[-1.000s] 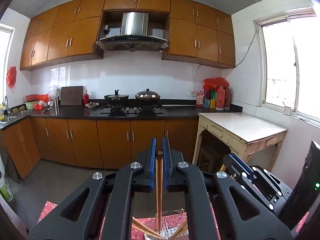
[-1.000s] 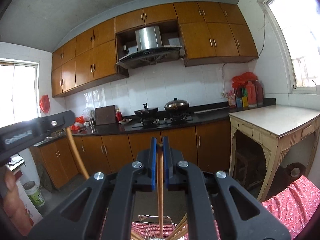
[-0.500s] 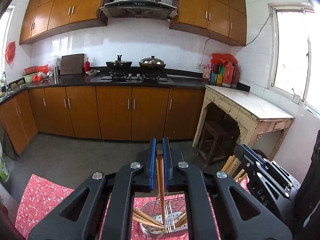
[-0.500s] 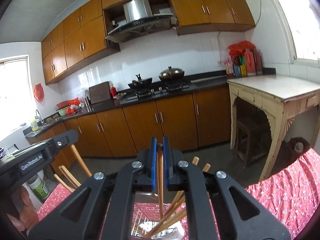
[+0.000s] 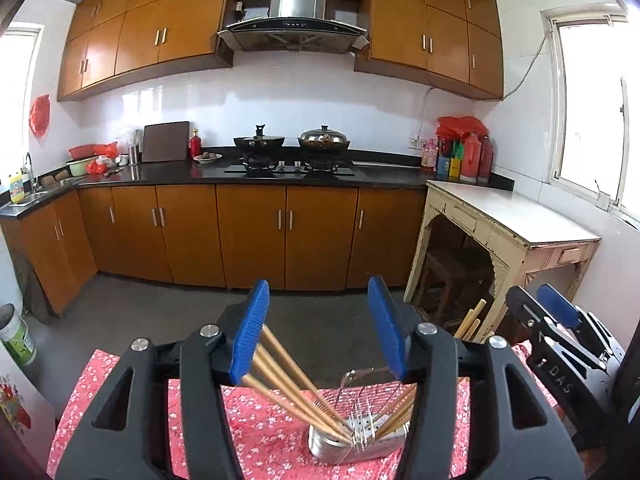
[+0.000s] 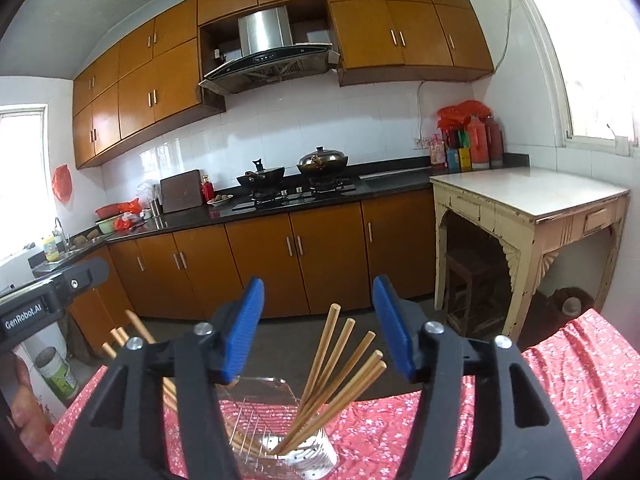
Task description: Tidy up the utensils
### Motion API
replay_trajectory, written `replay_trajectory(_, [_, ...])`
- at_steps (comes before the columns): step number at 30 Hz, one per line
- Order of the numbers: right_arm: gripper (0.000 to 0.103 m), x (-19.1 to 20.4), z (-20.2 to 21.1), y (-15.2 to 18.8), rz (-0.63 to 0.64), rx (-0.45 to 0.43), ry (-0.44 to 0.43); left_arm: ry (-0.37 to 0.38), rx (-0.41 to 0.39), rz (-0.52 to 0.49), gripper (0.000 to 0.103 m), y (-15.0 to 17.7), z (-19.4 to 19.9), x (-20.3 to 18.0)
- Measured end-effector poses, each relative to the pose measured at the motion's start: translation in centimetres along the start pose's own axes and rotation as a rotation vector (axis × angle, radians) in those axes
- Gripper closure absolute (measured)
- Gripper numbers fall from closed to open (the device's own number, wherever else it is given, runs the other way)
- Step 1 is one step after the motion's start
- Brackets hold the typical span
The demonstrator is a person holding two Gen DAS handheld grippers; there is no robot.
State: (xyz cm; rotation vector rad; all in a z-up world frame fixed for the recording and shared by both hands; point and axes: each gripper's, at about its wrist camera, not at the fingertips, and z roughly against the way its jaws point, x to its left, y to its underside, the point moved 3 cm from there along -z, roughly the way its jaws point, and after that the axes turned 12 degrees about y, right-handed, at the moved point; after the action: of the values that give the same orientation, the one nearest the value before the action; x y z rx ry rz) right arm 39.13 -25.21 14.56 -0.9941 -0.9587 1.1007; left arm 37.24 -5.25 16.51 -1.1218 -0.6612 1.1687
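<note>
Your chopsticks (image 6: 340,364) are in the holder (image 5: 352,436) now, which stands on the red cloth (image 5: 260,428) near the table's front edge, toward its middle. One bunch leans out to the left side of the holder, another to the right; in the right wrist view five tips fan up between your blue pads. I can see no chopstick lying loose on the cloth, so as far as these views reach, the dropping-in looks done. What may be left is tidying the two leaning bunches, or other utensils outside the views; I cannot tell whether any remain.

Your left gripper (image 5: 320,332) hangs just above the holder with its jaws opening, already well spread. Chopsticks pass under and beside its left pad, but whether that pad touches them I cannot tell, and nothing is pinched. Your right gripper (image 6: 320,324) is the same: jaws opening, pads apart, the fanned tips standing free in the gap.

A second ago each gripper had its pads pressed on a single upright chopstick, held above the holder, and the cameras looked higher up the kitchen wall. Half a second ago you had lowered both, still clamped, with the holder coming into view below. Since then both have let go, and the two sticks have fallen in with the bunches.
</note>
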Motion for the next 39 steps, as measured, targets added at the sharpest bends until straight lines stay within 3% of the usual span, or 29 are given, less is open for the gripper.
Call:
replay_trajectory(6, [0.026, 0.1, 2.7, 0.9, 0.041, -0.013, -0.002, -0.018, -0.011, 0.000, 0.042, 1.0, 2.3, 0.3])
replay_trajectory(10, [0.007, 0.1, 4.5, 1.9, 0.062, -0.022, 0.000, -0.037, -0.009, 0.006, 0.038, 2.1, 3.6, 1.0])
replay_trajectory(12, [0.004, -0.1, 5.3, 2.5, 0.065, -0.027, 0.005, -0.045, -0.008, 0.013, 0.036, 2.8, 4.1, 1.4])
replay_trajectory(18, [0.004, -0.1, 6.9, 3.7, 0.091, -0.039, 0.021, -0.066, -0.013, 0.018, 0.026, 4.5, 5.4, 2.0])
replay_trajectory(22, [0.004, -0.2, 8.2, 4.4, 0.110, -0.045, 0.034, -0.065, -0.025, 0.035, 0.008, 5.7, 6.5, 2.3])
replay_trajectory(25, [0.004, -0.8, 9.9, 5.5, 0.088, -0.047, 0.027, -0.050, -0.051, 0.042, 0.002, 7.2, 8.2, 2.4])
replay_trajectory(39, [0.004, -1.9, 17.3, 13.3, 0.076, 0.000, -0.004, -0.021, -0.049, -0.011, 0.002, 15.6, 13.5, 0.7])
